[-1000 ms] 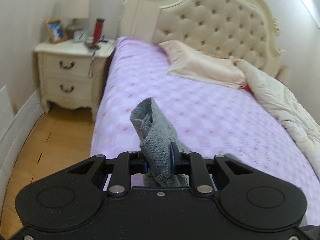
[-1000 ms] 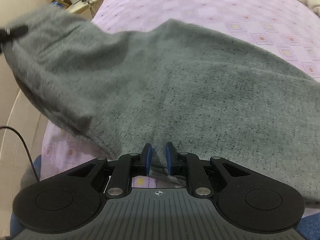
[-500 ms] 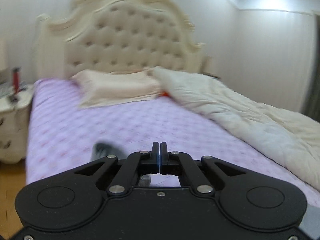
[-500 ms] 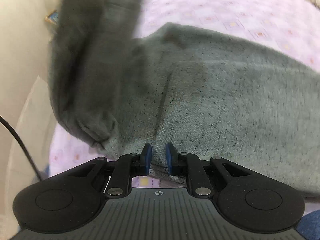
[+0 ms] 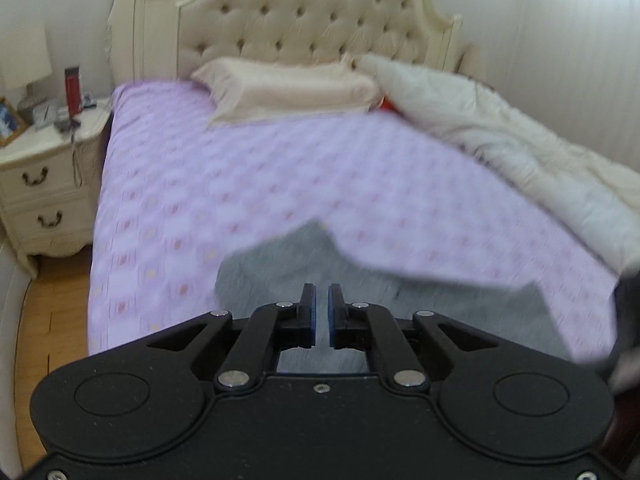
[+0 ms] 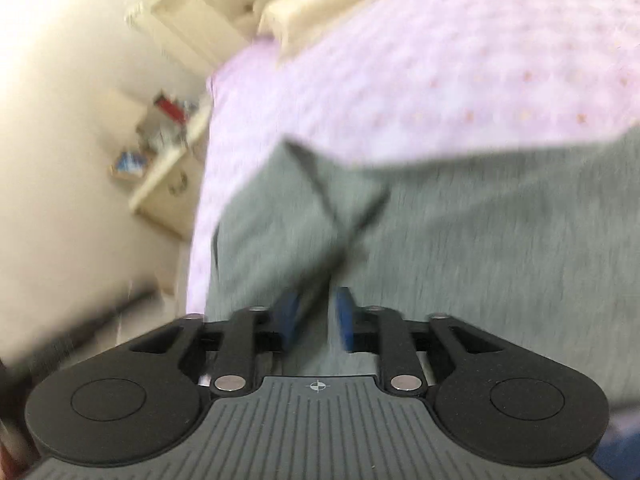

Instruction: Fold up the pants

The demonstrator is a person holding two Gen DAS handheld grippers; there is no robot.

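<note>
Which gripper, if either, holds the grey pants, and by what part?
Neither: left gripper and right gripper are empty above the grey pants.

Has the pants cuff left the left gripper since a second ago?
Yes. The left gripper is empty with a narrow gap between its pads; the grey pants lie on the purple sheet, below the headboard.

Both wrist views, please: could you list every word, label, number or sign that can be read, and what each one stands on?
No readable text in either view.
Red bottle on the cream nightstand: any label is too small and blurred to read.
Framed picture: no legible writing.
Small items by the bottle: too blurred.
Right gripper: only a crosshair mark on its grey ribbed body, no letters.
</note>
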